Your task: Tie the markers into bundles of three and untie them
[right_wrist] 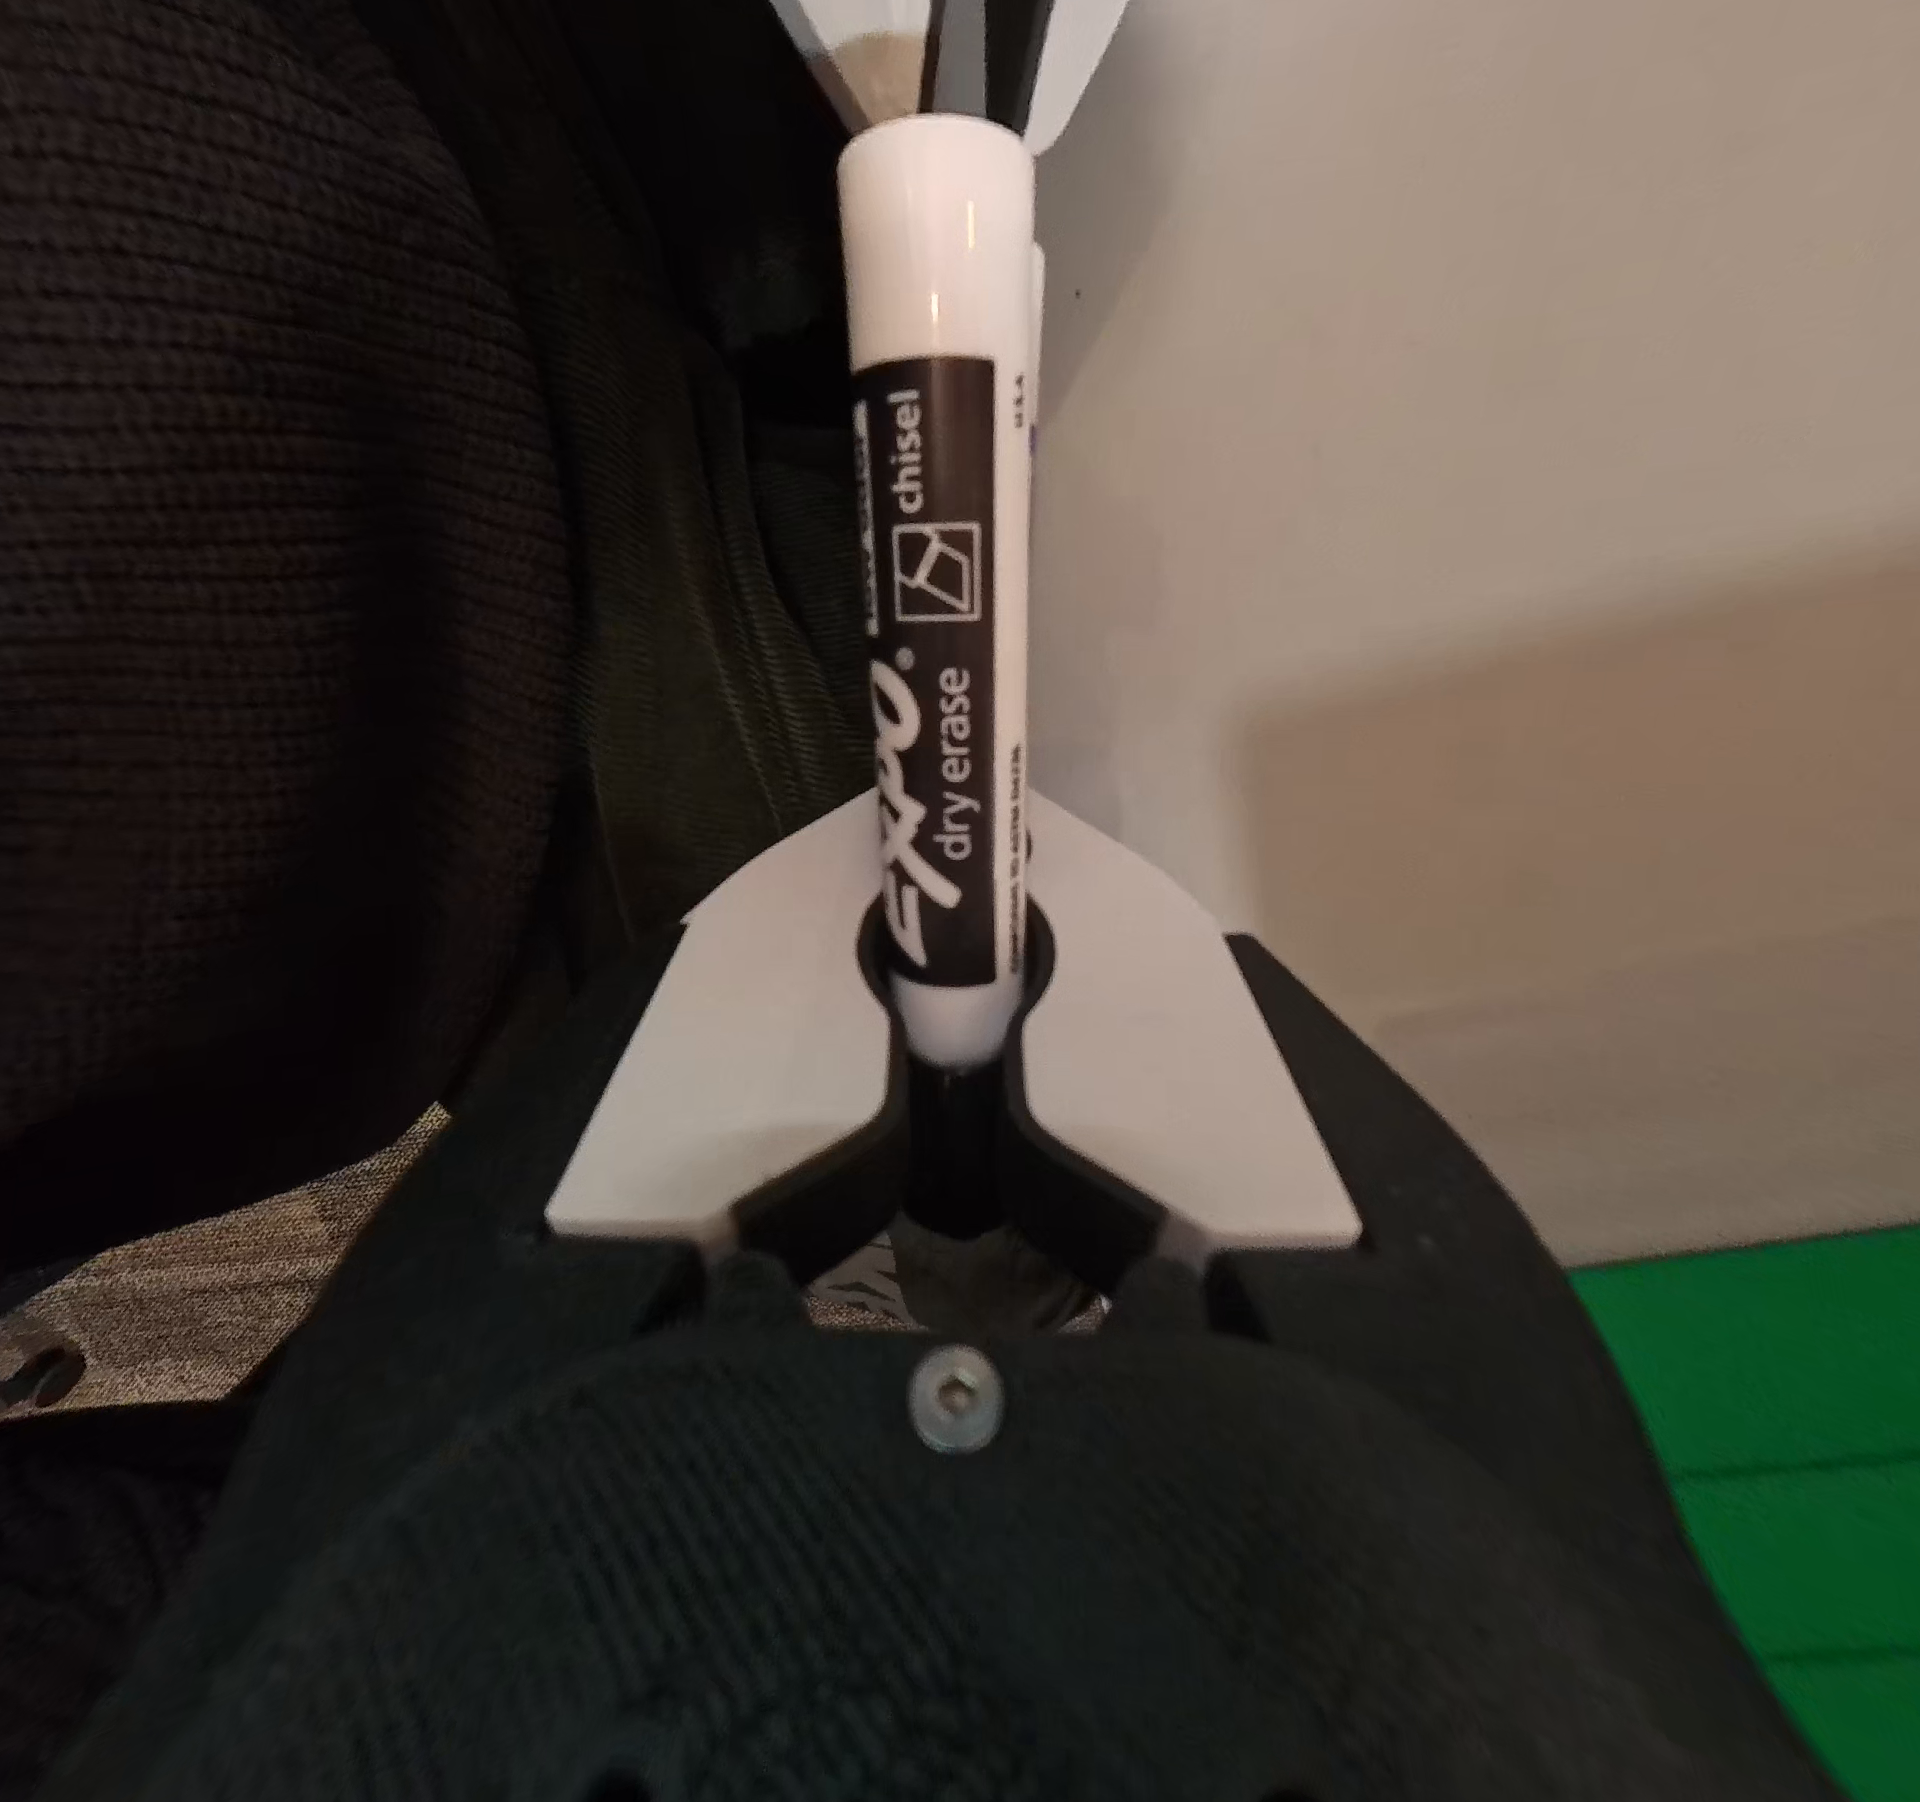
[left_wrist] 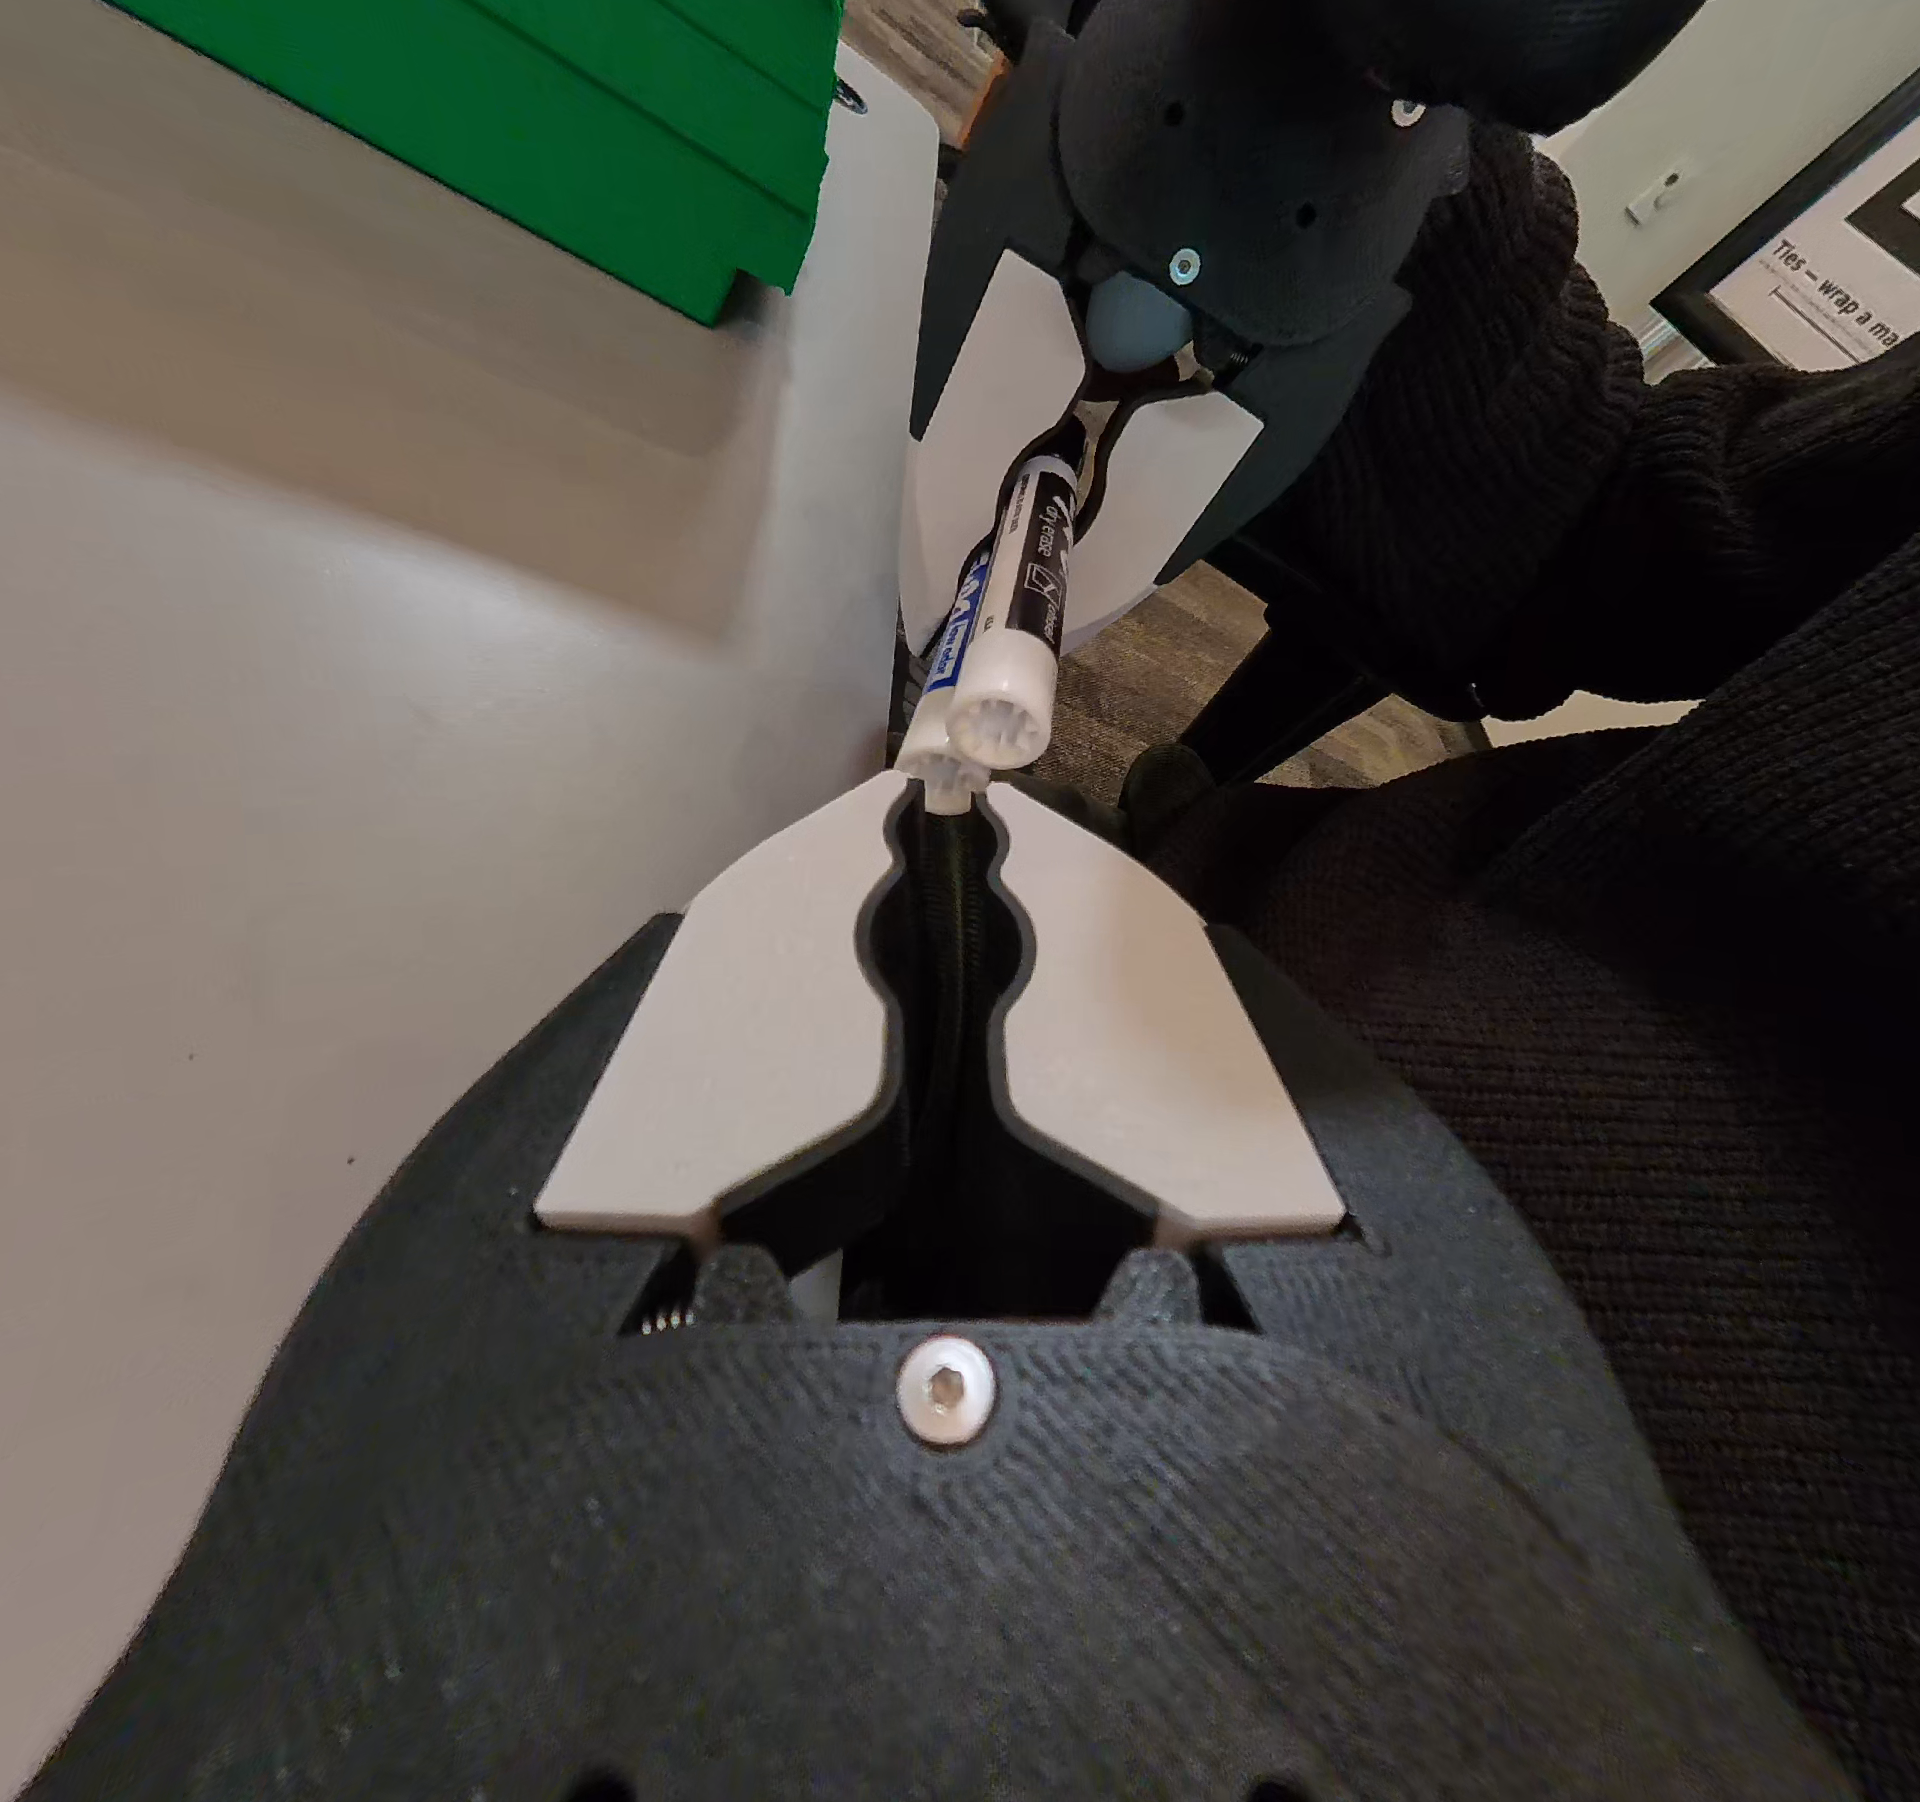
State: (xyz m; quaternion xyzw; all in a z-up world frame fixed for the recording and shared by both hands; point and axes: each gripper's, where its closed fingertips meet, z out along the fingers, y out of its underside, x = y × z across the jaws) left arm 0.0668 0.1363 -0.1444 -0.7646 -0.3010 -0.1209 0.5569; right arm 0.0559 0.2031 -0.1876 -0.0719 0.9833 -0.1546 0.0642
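Note:
My right gripper (right_wrist: 951,817) is shut on a white marker with a black label (right_wrist: 940,609) and holds it pointing straight ahead. A second marker with a blue label (left_wrist: 951,656) lies tight against it, mostly hidden in the right wrist view. My left gripper (left_wrist: 943,791) faces the right gripper (left_wrist: 1003,609) head-on. Its tips are closed on the white end of the blue-labelled marker. The black-labelled marker's end (left_wrist: 1000,729) sits just above those tips. In the right wrist view the left gripper (right_wrist: 951,90) shows at the top, at the markers' far end.
Both grippers are beside the edge of a white table (left_wrist: 312,817). Green stacked bins (left_wrist: 520,38) stand on it and also show in the right wrist view (right_wrist: 1714,1440). A person's black knit sleeve (left_wrist: 1558,817) is close on the other side. Below is grey carpet (left_wrist: 1143,682). Some 9 cm of space lies between my two pairs of fingers.

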